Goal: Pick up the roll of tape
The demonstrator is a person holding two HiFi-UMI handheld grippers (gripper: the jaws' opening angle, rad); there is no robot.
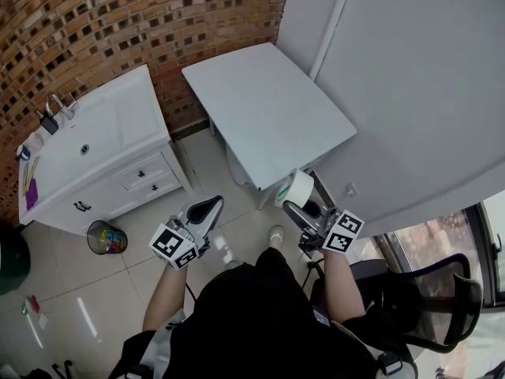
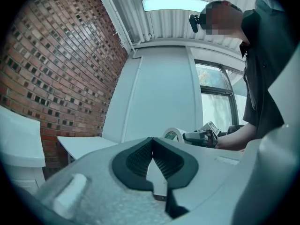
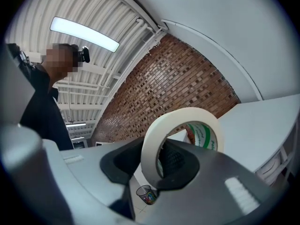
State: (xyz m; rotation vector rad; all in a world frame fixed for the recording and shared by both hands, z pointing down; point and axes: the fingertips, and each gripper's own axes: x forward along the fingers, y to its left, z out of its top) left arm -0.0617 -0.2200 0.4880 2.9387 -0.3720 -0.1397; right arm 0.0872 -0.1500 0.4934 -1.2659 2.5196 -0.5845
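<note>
The roll of cream masking tape [image 1: 297,188] hangs in the air just off the near edge of the white table [image 1: 268,109], upright on its edge. My right gripper [image 1: 304,204] is shut on it, and in the right gripper view the band of the tape [image 3: 151,146] stands clamped between the dark pads [image 3: 180,161], with green print inside its core. My left gripper [image 1: 206,209] is held to the left over the tiled floor, shut and holding nothing. Its pads [image 2: 137,159] meet at the tips. From there the tape [image 2: 174,134] and the right gripper [image 2: 199,136] show off to the right.
A white cabinet with a sink [image 1: 102,144] stands at the left against the brick wall [image 1: 118,22]. A small mesh bin [image 1: 106,237] sits on the floor in front of it. A black office chair [image 1: 430,298] is at the lower right, beside a window.
</note>
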